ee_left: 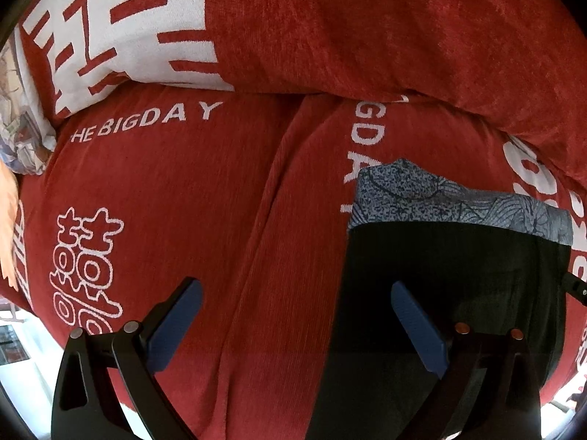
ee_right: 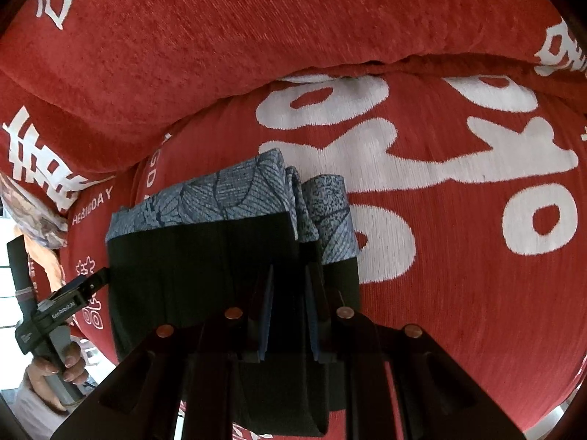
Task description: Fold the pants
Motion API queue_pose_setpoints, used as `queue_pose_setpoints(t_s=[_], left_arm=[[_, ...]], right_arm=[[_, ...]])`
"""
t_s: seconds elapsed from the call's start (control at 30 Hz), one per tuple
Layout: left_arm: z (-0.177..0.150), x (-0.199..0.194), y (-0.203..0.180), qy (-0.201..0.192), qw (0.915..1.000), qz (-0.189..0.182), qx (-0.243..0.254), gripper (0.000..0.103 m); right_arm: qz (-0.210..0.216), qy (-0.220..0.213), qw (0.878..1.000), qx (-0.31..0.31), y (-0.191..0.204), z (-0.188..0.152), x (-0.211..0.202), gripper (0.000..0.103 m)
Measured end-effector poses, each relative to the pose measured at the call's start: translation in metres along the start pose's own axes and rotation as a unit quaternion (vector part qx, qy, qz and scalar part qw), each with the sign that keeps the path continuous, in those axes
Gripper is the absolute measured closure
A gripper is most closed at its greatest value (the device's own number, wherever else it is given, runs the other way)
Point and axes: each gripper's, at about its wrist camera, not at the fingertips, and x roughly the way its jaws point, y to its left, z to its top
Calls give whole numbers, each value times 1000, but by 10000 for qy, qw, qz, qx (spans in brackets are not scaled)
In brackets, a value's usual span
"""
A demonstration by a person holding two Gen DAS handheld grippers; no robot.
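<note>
The pants (ee_left: 440, 275) are black with a blue patterned band (ee_left: 458, 198) at their far edge. They lie folded on a red cover (ee_left: 220, 201) printed with white characters. My left gripper (ee_left: 297, 326) hangs open above the cover, pointing straight down. Its right finger (ee_left: 418, 330) is over the pants' left edge, and nothing sits between the pads. In the right wrist view, my right gripper (ee_right: 290, 293) is shut on a fold of the black pants (ee_right: 201, 264), just below the patterned band (ee_right: 227, 194).
A red back cushion (ee_left: 367, 29) rises behind the seat and also fills the top of the right wrist view (ee_right: 220, 36). A patterned pillow (ee_left: 22, 128) lies at the far left. A person's hand (ee_right: 51, 370) holds the left gripper's handle beside the pants.
</note>
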Motion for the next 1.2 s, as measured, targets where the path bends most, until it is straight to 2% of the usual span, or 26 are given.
queue_pose_setpoints(t_s=[1.2], left_arm=[[-5, -1, -3, -38, 9999, 123, 42, 0]], right_arm=[[99, -28, 9999, 20, -4, -11, -1, 83]])
